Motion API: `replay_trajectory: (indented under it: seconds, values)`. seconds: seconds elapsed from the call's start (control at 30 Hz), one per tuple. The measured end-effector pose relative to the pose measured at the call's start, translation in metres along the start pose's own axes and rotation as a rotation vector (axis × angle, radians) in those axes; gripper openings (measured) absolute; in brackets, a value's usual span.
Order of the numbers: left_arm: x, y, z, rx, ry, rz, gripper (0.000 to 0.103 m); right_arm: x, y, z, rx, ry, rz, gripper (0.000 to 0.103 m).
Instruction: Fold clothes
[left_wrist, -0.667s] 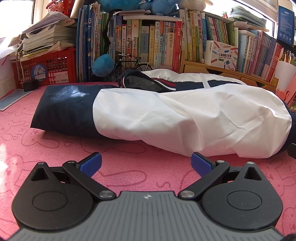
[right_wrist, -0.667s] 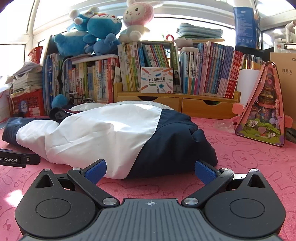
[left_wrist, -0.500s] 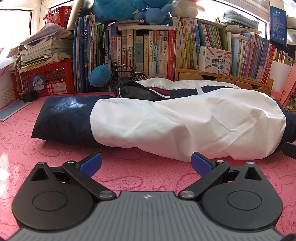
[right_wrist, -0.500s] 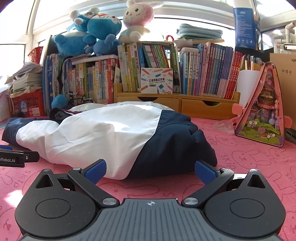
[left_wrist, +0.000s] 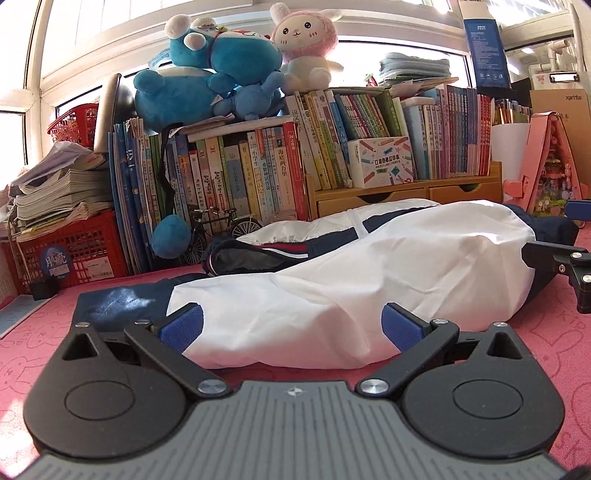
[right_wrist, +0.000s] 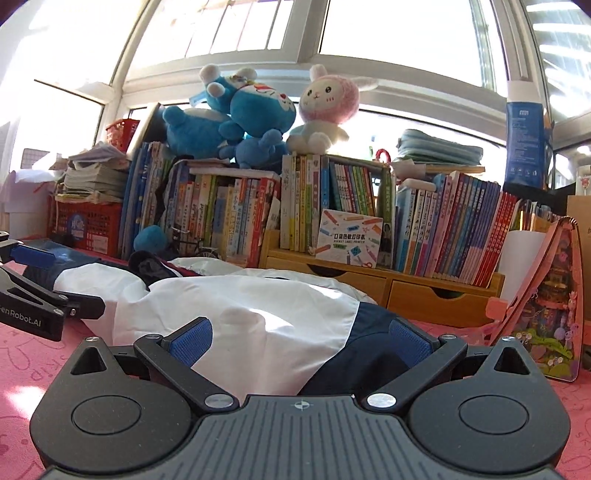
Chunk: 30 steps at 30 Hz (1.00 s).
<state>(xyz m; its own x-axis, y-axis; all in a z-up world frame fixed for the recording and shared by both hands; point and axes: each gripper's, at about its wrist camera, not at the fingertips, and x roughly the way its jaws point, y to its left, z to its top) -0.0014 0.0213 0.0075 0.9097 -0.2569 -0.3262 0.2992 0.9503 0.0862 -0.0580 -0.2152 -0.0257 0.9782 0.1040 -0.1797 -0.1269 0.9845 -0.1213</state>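
Pink mat (left_wrist: 44, 332), bookshelf (left_wrist: 369, 192) behind. Jacket (left_wrist: 369, 266) lying lengthwise L–R, near hem between pads of both. Left gripper (left_wrist: 291, 325) and right gripper (right_wrist: 301, 338) fully spread, gripping nothing; equally close.

Both cameras sit low over the pink rabbit-print mat (left_wrist: 33, 354), each looking forward between its own gripper's wide-spread blue-padded fingers. The left wrist view is close against the near edge of the white and navy jacket (left_wrist: 332, 280), facing the row of upright books (left_wrist: 251, 177) and the blue plush toys (left_wrist: 207, 77). The right wrist view, just as close, faces the same jacket (right_wrist: 251, 317) further right, tipped more towards the windows. They share the jacket, the books and the toys. The right gripper (left_wrist: 561, 258) pokes into the left view's right edge; the left gripper (right_wrist: 33, 306) into the right view's left edge.
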Motion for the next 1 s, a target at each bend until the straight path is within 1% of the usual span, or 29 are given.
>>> replay_trajectory:
  seconds: [0.13, 0.2, 0.23, 0.3, 0.4, 0.43, 0.5, 0.6, 0.67, 0.73, 0.9, 1.0]
  values:
    - [0.002, 0.005, -0.003, 0.024, 0.021, 0.012, 0.103, -0.002, 0.010, -0.005, -0.041, -0.009, -0.016, 0.103]
    - [0.006, 0.016, 0.007, 0.020, 0.047, 0.046, 0.103, -0.002, 0.017, -0.007, -0.072, -0.002, -0.021, 0.103]
    - [0.007, -0.001, 0.010, 0.011, 0.048, 0.084, 0.103, -0.001, 0.019, -0.007, -0.080, 0.004, -0.022, 0.103]
    - [0.007, -0.017, 0.011, -0.012, 0.049, 0.114, 0.103, 0.000, 0.020, -0.007, -0.086, 0.013, -0.026, 0.103]
    - [0.007, -0.019, 0.009, -0.063, 0.093, 0.122, 0.103, -0.001, 0.013, -0.005, -0.048, 0.013, 0.001, 0.103]
    - [0.006, -0.019, 0.009, -0.081, 0.107, 0.125, 0.103, -0.001, 0.008, -0.005, -0.018, 0.017, 0.022, 0.103]
    - [0.006, -0.011, 0.010, -0.128, 0.124, 0.135, 0.103, -0.003, 0.002, -0.005, 0.021, 0.023, 0.023, 0.103]
    - [-0.003, -0.002, 0.011, -0.181, 0.087, 0.138, 0.103, -0.007, 0.000, -0.004, 0.032, 0.007, -0.005, 0.103]
    - [-0.006, -0.001, 0.013, -0.188, 0.069, 0.139, 0.103, -0.010, 0.001, -0.005, 0.028, -0.014, 0.005, 0.103]
    - [-0.004, -0.003, 0.015, -0.179, 0.080, 0.148, 0.103, -0.011, 0.002, -0.004, 0.021, -0.018, 0.017, 0.103]
    - [0.004, -0.007, 0.014, -0.169, 0.123, 0.167, 0.103, -0.006, 0.004, -0.003, 0.011, 0.022, 0.051, 0.103]
    - [0.003, -0.003, 0.009, -0.181, 0.125, 0.162, 0.103, -0.005, 0.006, -0.003, 0.003, 0.031, 0.041, 0.103]
